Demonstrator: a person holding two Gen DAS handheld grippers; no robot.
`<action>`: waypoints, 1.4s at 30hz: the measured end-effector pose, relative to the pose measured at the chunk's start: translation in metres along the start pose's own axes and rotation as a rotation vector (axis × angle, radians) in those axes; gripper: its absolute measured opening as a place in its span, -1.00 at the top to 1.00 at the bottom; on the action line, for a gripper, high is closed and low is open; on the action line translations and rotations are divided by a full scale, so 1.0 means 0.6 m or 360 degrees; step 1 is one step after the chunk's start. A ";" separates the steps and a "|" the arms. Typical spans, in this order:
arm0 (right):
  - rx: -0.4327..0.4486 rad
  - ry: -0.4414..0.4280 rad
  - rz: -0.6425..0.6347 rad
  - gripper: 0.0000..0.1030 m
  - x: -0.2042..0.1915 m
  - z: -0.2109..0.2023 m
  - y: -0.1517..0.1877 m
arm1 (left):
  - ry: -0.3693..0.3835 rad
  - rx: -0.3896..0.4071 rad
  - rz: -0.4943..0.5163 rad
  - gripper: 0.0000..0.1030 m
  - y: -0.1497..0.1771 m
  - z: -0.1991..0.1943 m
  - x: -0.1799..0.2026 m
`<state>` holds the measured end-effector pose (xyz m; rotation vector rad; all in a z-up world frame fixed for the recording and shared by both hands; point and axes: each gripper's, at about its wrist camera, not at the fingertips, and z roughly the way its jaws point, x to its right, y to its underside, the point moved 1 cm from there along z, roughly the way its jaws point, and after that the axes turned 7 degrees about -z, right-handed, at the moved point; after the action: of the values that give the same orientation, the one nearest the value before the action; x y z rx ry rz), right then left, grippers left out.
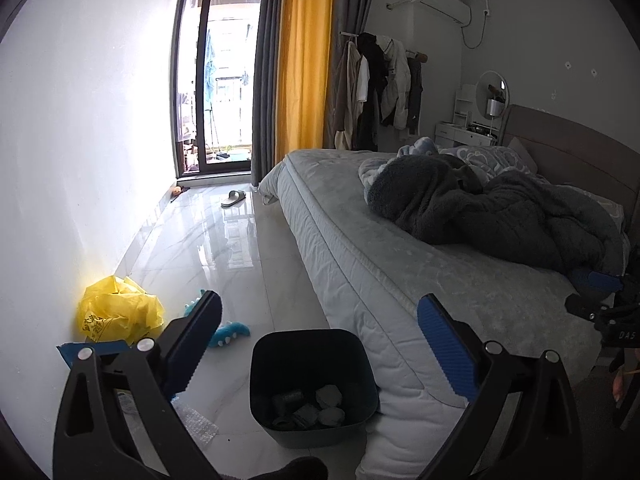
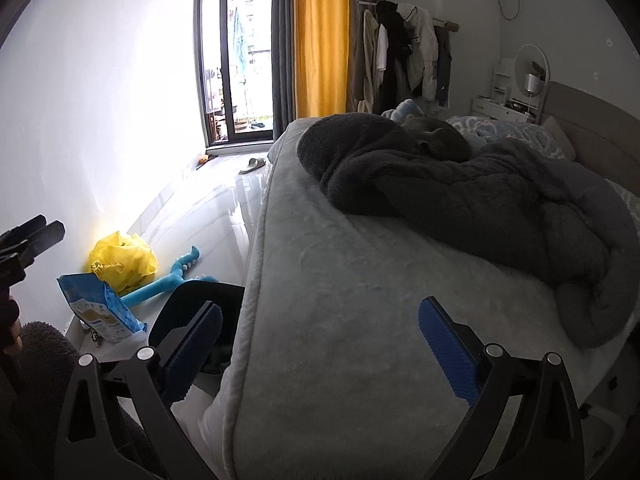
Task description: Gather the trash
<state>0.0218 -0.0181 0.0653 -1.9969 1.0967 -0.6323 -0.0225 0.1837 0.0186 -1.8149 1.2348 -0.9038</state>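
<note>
Judging the trash by its look: we take the yellow plastic bag (image 1: 120, 312) to be light, limp and crinkly, likely to slip between smooth pads unless we pinch a bunched fold near its top.
Blue packet (image 2: 98, 308): we see it standing tilted on the floor just beside the yellow bag; it looks thin-walled and light, stiff enough at a sealed edge, so we would take it by the upper edge rather than the belly.
Bubble wrap (image 1: 196, 424): clear, soft scrap on the floor just left of the bin; we expect it to be weightless and springy, best taken by a corner.
Bin (image 1: 312, 376): dark, open, on the floor against the bed's side, with a few crumpled grey wads already at the bottom.
Left hand-held gripper (image 1: 320, 344): jaws spread wide, holding nothing, hanging over the bin.
Right hand-held gripper (image 2: 320, 344): jaws likewise wide and empty, above the bed (image 2: 360, 280).
Blue plush toy (image 2: 168, 280): lies near the bags; we judge it no trash.
Floor (image 1: 224, 248): glossy pale tile, so light pieces may skid when nudged.
Room: bedroom with white wall, balcony door, yellow curtain (image 1: 304, 60), a slipper (image 1: 234, 199) far off, a rumpled dark blanket (image 2: 480, 200) on the bed.
</note>
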 end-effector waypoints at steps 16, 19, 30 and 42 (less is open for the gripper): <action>0.0107 -0.0136 0.0068 -0.93 0.037 -0.041 0.034 | 0.0098 -0.0106 0.0144 -0.94 0.065 0.020 0.062; 0.0102 -0.0138 0.0065 -0.93 0.038 -0.043 0.038 | 0.0088 -0.0107 0.0089 -0.93 0.061 0.019 0.053; 0.0106 -0.0141 0.0085 -0.93 0.040 -0.044 0.040 | 0.0077 -0.0121 0.0067 -0.93 0.060 0.024 0.046; 0.0103 -0.0140 0.0084 -0.93 0.041 -0.042 0.042 | 0.0061 -0.0129 0.0099 -0.94 0.068 0.024 0.060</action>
<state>0.0042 -0.0576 0.0616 -1.9159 1.0597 -0.5401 -0.0167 0.1417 -0.0190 -1.8195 1.3621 -0.8685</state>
